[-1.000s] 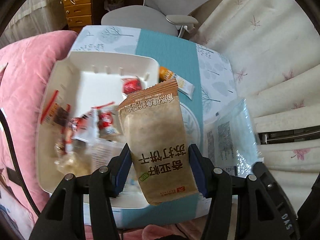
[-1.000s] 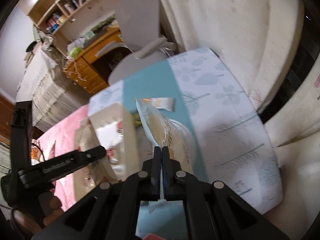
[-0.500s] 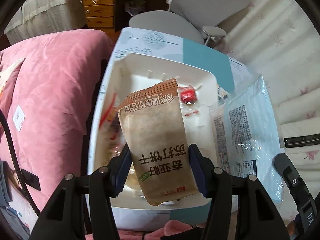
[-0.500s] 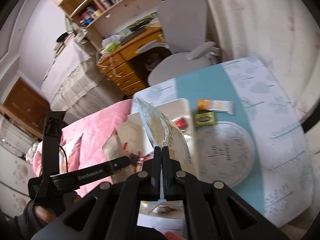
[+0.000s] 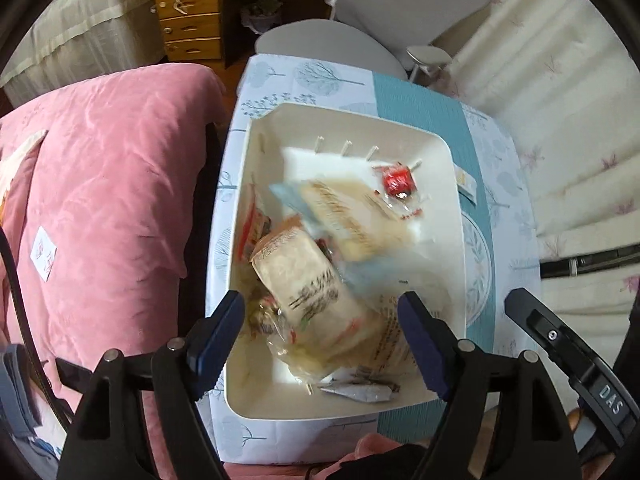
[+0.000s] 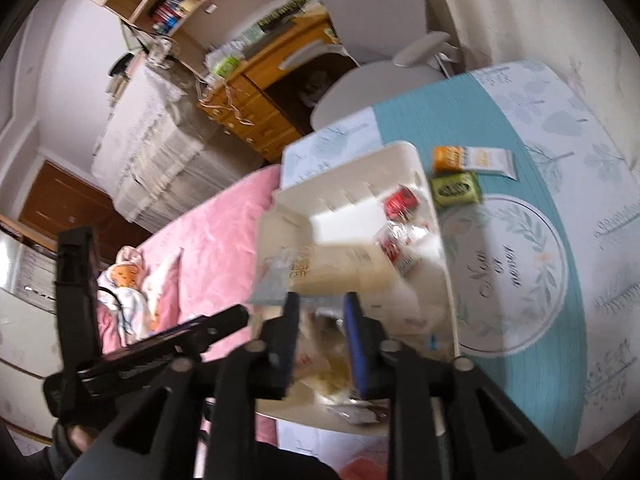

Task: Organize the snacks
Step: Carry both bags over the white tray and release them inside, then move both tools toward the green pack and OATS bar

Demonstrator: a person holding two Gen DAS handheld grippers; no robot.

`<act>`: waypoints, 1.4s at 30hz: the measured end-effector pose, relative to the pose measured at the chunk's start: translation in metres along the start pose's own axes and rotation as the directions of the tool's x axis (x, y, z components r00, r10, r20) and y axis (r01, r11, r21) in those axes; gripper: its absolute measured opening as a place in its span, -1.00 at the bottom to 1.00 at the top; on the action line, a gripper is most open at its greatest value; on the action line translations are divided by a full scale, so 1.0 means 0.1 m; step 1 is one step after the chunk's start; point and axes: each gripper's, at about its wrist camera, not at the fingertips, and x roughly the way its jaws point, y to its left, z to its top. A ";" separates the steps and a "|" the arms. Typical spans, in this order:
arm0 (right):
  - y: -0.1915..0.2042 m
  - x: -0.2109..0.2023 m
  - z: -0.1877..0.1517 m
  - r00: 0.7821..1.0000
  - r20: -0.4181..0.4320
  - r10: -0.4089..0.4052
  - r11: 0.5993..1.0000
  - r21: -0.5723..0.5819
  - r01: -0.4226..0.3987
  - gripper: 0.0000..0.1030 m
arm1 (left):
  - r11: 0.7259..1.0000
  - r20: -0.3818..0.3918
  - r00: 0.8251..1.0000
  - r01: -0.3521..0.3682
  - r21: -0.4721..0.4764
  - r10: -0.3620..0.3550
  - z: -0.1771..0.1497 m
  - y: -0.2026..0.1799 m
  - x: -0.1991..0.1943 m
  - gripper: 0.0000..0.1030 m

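While both fingers just opened, gapped, nothing gripped: packets loose inside bin rim.

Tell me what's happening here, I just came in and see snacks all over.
A person with a claw in each hand is sorting snacks into a white bin on the table. Both claws' jaws have just been opening: the left claw let go of the brown cracker packet, the right claw released the clear packet. Both packets, blurred, are in the bin. An orange bar and green packet remain on the table.

Home bedroom: pink bedding, wooden desk
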 end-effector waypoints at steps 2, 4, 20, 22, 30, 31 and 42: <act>-0.06 0.00 -0.04 1.000 -0.008 -0.020 1.000 0.009 0.020 -0.34 | 1.000 -0.011 1.000 0.012 0.017 -0.012 -0.03 -0.02 0.02 0.51; -0.14 -0.01 -0.08 0.999 -0.018 -0.051 0.999 0.018 0.051 -0.32 | 0.999 -0.023 0.999 0.030 0.032 -0.029 -0.05 -0.06 0.05 0.52; -0.82 -0.21 -0.17 0.975 -0.036 -0.221 0.975 -0.023 0.220 -0.20 | 0.983 -0.046 0.995 0.099 0.157 -0.093 -0.23 -0.81 0.14 0.52; -0.92 -0.23 -0.10 0.974 -0.039 -0.222 0.974 -0.051 0.220 -0.18 | 0.985 -0.047 0.995 0.090 0.144 -0.084 -0.23 -0.95 0.17 0.52; -1.35 -0.35 0.24 0.973 -0.048 -0.225 0.946 -0.252 0.206 -0.16 | 0.999 -0.059 0.997 0.045 0.028 -0.043 -0.26 -1.59 0.36 0.52; -1.41 -0.36 0.28 0.973 -0.048 -0.226 0.937 -0.284 0.204 -0.16 | 0.999 -0.060 0.998 0.034 0.015 -0.033 -0.27 -1.67 0.40 0.52; -1.92 -0.38 0.63 0.980 0.005 -0.197 0.801 -0.576 0.164 -0.14 | 0.979 -0.068 0.998 -0.018 -0.202 0.004 -0.23 -2.30 0.88 0.54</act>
